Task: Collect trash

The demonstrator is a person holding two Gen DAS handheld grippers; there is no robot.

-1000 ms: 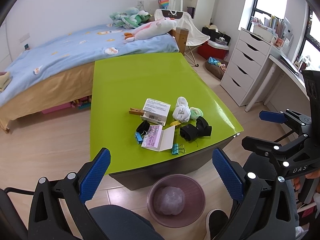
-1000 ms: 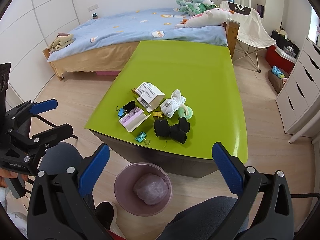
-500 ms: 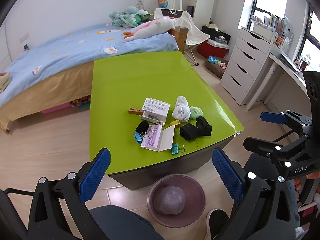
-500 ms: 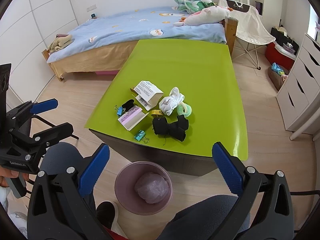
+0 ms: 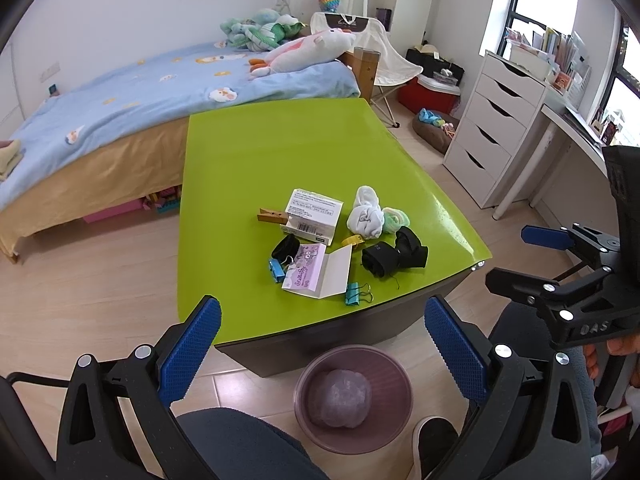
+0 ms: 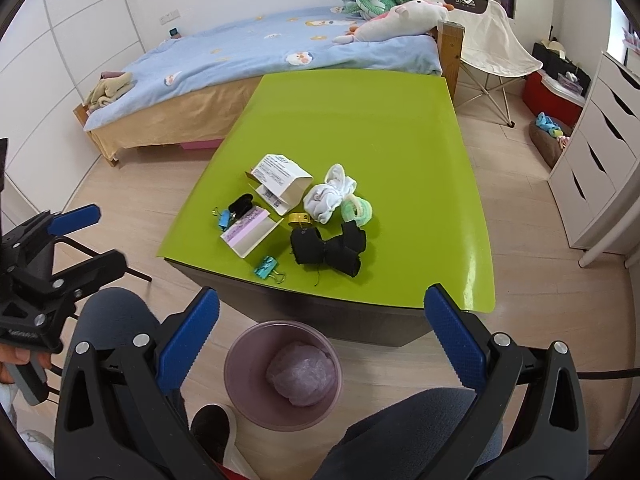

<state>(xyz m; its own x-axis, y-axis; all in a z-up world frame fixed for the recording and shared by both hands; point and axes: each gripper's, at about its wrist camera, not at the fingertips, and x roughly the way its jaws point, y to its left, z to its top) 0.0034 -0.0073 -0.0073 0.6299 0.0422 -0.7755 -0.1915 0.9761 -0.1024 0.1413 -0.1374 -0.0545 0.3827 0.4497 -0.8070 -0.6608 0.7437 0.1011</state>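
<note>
Hovering wide open and empty, left gripper (image 5: 320, 356) and right gripper (image 6: 320, 344) face clutter on green surface (image 5: 280, 144); bin (image 5: 354, 396) at 6 o'clock.

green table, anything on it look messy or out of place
Yes. A loose pile sits near the front edge of the green table: an opened white box lying tipped over, an open flat carton, balled white socks, crumpled black cloth and scattered binder clips. Nothing is spilled.

Clutter (image 6: 288, 216) on green table (image 6: 360, 120), bin (image 6: 282, 372) below.
</note>
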